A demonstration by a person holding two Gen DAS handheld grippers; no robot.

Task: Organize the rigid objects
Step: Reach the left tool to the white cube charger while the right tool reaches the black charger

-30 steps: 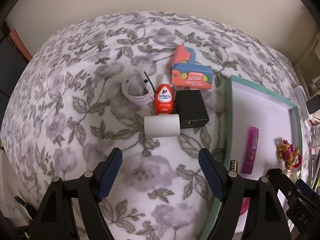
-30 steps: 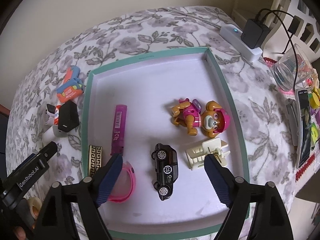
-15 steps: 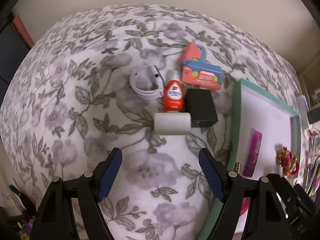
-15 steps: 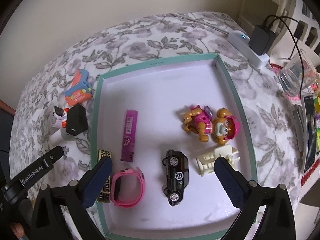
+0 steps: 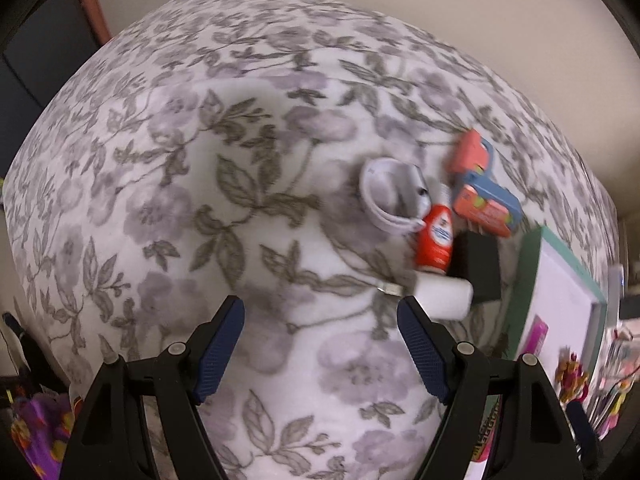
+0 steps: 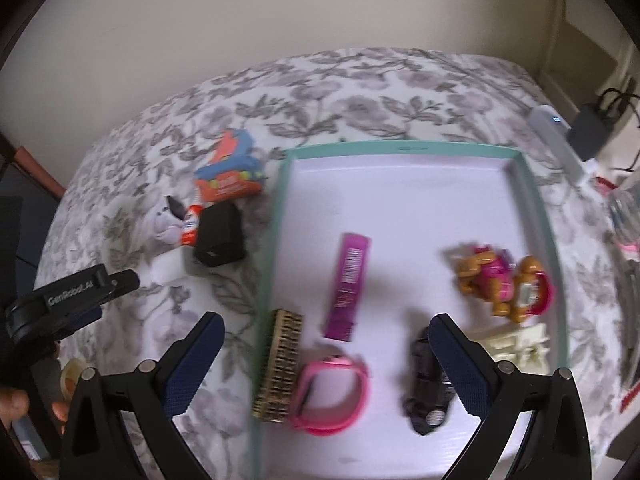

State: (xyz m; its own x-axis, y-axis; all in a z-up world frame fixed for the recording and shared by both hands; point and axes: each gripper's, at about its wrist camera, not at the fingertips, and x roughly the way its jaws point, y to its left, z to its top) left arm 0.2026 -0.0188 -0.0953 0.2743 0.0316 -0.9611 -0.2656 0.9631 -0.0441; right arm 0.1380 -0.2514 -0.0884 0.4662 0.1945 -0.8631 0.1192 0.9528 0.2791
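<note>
A grey-and-white floral cloth (image 5: pixel 248 184) covers the bench beneath a plain cream wall. Through the left wrist camera we see our left tongs (image 5: pixel 320 344) spread wide with nothing between the blue pads, hovering over bare cloth. To their right sits a loose cluster: a pale lilac wristband (image 5: pixel 390 196), a small red squeeze bottle (image 5: pixel 434 240), a coral-and-blue toy gun (image 5: pixel 484 196), a black cube charger (image 5: pixel 478 268) and a white cylinder (image 5: pixel 442 298), packed closely together. Only a sliver of the teal-rimmed white tray (image 5: pixel 528 276) shows here.

The right wrist camera gives us what that view lacks: the tray's contents. Our right tongs (image 6: pixel 326 356) gape wide and empty above its near end. Inside lie a magenta rectangular tube (image 6: pixel 348 286), a gold-and-black patterned block (image 6: pixel 280 364) against the left wall, a pink watch band (image 6: pixel 332 392), a black toy car (image 6: pixel 426 388), a cream plastic piece (image 6: pixel 516 344) and a brown-and-pink puppy figure (image 6: pixel 504 284). A white power strip (image 6: pixel 556 140) rests beyond the tray's far right corner.
</note>
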